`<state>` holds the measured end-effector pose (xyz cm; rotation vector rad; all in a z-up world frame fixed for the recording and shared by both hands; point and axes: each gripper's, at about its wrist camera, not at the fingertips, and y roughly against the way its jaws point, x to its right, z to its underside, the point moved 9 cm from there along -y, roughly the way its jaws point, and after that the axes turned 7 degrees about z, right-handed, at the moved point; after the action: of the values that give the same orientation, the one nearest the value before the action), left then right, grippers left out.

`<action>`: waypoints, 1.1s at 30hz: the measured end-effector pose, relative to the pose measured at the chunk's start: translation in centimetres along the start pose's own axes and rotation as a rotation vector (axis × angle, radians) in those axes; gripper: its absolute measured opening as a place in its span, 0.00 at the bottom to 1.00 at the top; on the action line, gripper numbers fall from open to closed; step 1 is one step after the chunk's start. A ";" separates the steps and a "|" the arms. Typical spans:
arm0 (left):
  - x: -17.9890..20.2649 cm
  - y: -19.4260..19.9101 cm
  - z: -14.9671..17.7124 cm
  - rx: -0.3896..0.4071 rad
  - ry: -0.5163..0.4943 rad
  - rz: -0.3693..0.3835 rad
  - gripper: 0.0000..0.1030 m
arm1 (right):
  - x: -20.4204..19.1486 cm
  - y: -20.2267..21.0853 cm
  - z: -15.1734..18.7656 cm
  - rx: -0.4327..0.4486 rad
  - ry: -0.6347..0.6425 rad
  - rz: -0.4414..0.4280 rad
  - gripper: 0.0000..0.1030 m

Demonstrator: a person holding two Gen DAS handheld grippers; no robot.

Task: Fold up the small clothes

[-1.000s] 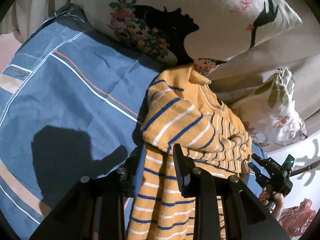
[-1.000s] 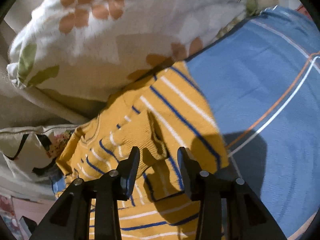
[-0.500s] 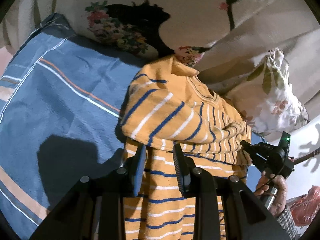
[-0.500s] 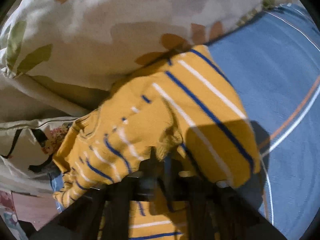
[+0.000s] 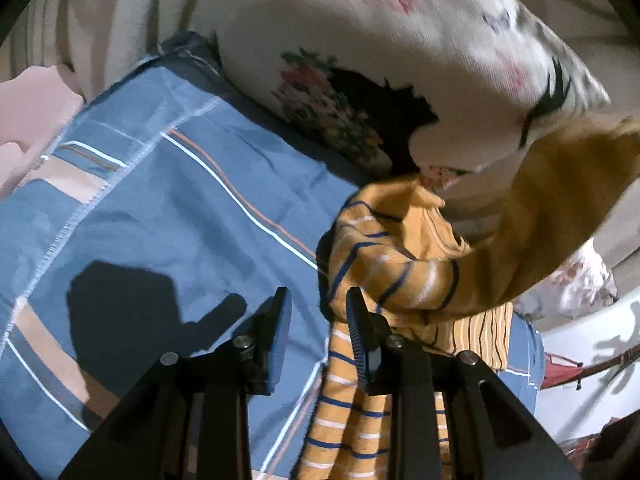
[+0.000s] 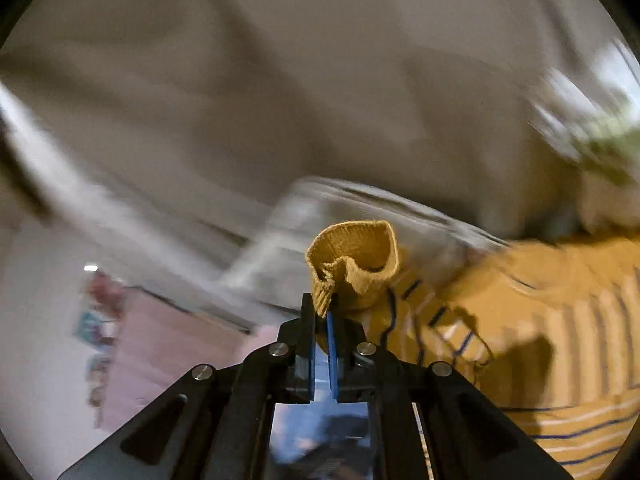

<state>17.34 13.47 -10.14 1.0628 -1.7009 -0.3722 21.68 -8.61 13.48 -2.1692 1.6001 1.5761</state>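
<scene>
A small yellow sweater with blue and white stripes (image 5: 404,280) lies bunched on the blue bed sheet (image 5: 168,208), its right part lifted up and to the right. My left gripper (image 5: 316,300) is open and empty; the sweater's edge lies just right of its right finger. In the right wrist view my right gripper (image 6: 322,312) is shut on the sweater's ribbed yellow cuff (image 6: 356,256) and holds the sleeve up. The rest of the sweater (image 6: 560,340) hangs to the right there.
A large floral pillow (image 5: 380,60) lies behind the sweater, with a smaller floral cushion (image 5: 576,284) at the right. The striped sheet stretches to the left. The right wrist view is blurred, with beige fabric (image 6: 280,80) above.
My right gripper has closed on the sweater's cuff and lifted it up and away. My left gripper has let go of the sweater, opened wider and shifted left.
</scene>
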 end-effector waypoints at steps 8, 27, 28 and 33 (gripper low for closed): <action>-1.0 0.8 -0.3 0.008 0.003 0.002 0.28 | 11.3 6.8 -1.2 0.132 -0.136 0.206 0.05; 3.9 -6.4 2.8 -0.113 -0.137 0.003 0.28 | 29.6 7.8 6.0 0.049 -0.048 0.777 0.23; 4.2 -7.0 2.7 -0.114 -0.139 0.009 0.28 | 27.7 6.2 6.0 0.023 -0.011 0.717 0.23; 4.5 -10.5 2.8 -0.151 -0.129 -0.001 0.28 | 18.6 -3.9 7.7 -0.149 0.205 0.452 0.29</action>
<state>19.55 3.35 -15.74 0.9460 -1.7562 -0.5716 18.52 -15.74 -5.49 -2.2148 2.2336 1.6633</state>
